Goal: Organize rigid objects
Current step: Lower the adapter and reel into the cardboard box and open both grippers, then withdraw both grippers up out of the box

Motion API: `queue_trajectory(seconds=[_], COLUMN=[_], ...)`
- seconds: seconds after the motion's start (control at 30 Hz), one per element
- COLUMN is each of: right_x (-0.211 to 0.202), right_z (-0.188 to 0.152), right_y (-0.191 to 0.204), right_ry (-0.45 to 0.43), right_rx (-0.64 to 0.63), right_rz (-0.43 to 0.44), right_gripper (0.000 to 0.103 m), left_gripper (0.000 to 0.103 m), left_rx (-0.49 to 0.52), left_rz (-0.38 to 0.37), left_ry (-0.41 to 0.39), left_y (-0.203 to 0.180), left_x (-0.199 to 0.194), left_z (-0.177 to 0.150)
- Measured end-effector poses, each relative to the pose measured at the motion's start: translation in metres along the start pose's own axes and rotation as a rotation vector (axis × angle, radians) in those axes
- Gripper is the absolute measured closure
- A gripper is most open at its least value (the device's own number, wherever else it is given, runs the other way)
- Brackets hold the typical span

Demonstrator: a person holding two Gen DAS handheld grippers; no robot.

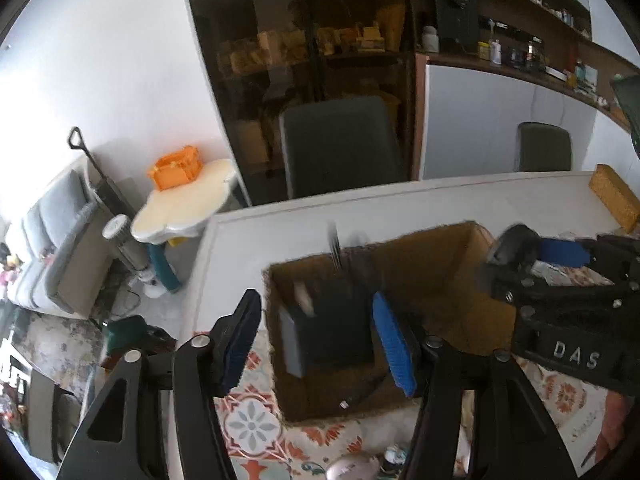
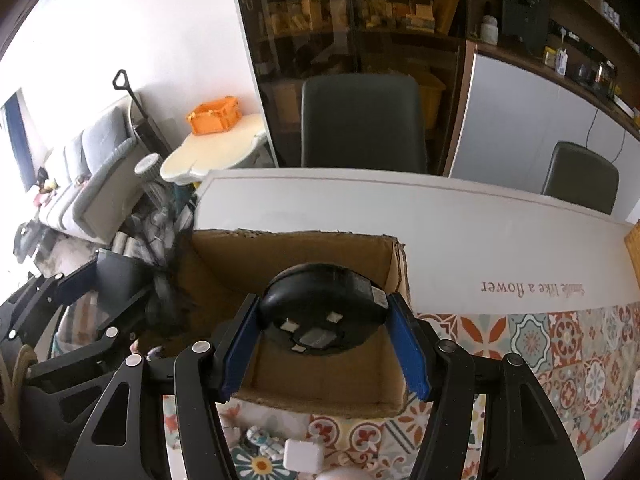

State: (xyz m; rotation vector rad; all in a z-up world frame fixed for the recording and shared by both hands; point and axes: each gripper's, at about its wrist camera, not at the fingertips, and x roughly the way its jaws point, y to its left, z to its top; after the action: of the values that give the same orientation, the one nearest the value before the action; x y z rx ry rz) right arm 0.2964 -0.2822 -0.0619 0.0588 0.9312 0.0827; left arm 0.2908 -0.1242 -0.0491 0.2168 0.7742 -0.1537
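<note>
An open cardboard box (image 1: 436, 280) (image 2: 320, 380) stands on the patterned cloth. My left gripper (image 1: 320, 344) is open over the box's left part, with a dark rectangular object (image 1: 332, 332) blurred between and below its fingers, apart from the pads. My right gripper (image 2: 324, 344) is shut on a black round mouse-like device (image 2: 324, 304), underside toward the camera, held above the box. The right gripper with the device also shows in the left wrist view (image 1: 516, 244).
The box sits on a white table (image 2: 440, 220) with a patterned cloth (image 2: 560, 344). A small white block (image 2: 302, 456) and small items lie near the front edge. A yellow woven box (image 1: 614, 200) is at the far right. Grey chairs (image 2: 360, 120) stand behind the table.
</note>
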Motion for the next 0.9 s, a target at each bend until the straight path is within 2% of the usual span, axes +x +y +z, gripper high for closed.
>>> queue_trajectory(seconds=[0.03, 0.07, 0.17, 0.23, 0.37, 0.47, 0.6, 0.9], right_x=[0.002, 0.005, 0.012, 0.015, 0.020, 0.017, 0.004, -0.034], right_z=[0.000, 0.000, 0.000, 0.001, 0.003, 0.004, 0.002, -0.019], right_y=[0.000, -0.001, -0.003, -0.002, 0.004, 0.010, 0.019, 0.023], right_ry=[0.006, 0.012, 0.027, 0.034, 0.042, 0.014, -0.025, -0.074], right_rx=[0.001, 0.001, 0.013, 0.021, 0.007, -0.009, -0.026, 0.016], right_rz=[-0.001, -0.002, 0.000, 0.009, 0.023, 0.009, -0.032, -0.030], right_gripper=[0.041, 0.041, 0.041, 0.041, 0.040, 0.022, 0.022, 0.022], left_gripper=[0.026, 0.023, 0.019, 0.011, 0.006, 0.004, 0.004, 0.000], left_rx=[-0.004, -0.012, -0.036, -0.057, -0.088, -0.096, -0.117, -0.129], left_rz=[0.002, 0.001, 0.032, 0.056, 0.095, 0.116, 0.120, 0.100], left_ry=[0.002, 0.007, 0.018, 0.020, 0.023, 0.017, 0.007, -0.050], left_y=[0.001, 0.003, 0.010, 0.016, 0.027, 0.034, 0.040, 0.042], left_x=[0.001, 0.003, 0.005, 0.004, -0.001, -0.006, -0.017, -0.052], left_z=[0.001, 0.001, -0.001, -0.004, -0.014, -0.019, -0.026, -0.036])
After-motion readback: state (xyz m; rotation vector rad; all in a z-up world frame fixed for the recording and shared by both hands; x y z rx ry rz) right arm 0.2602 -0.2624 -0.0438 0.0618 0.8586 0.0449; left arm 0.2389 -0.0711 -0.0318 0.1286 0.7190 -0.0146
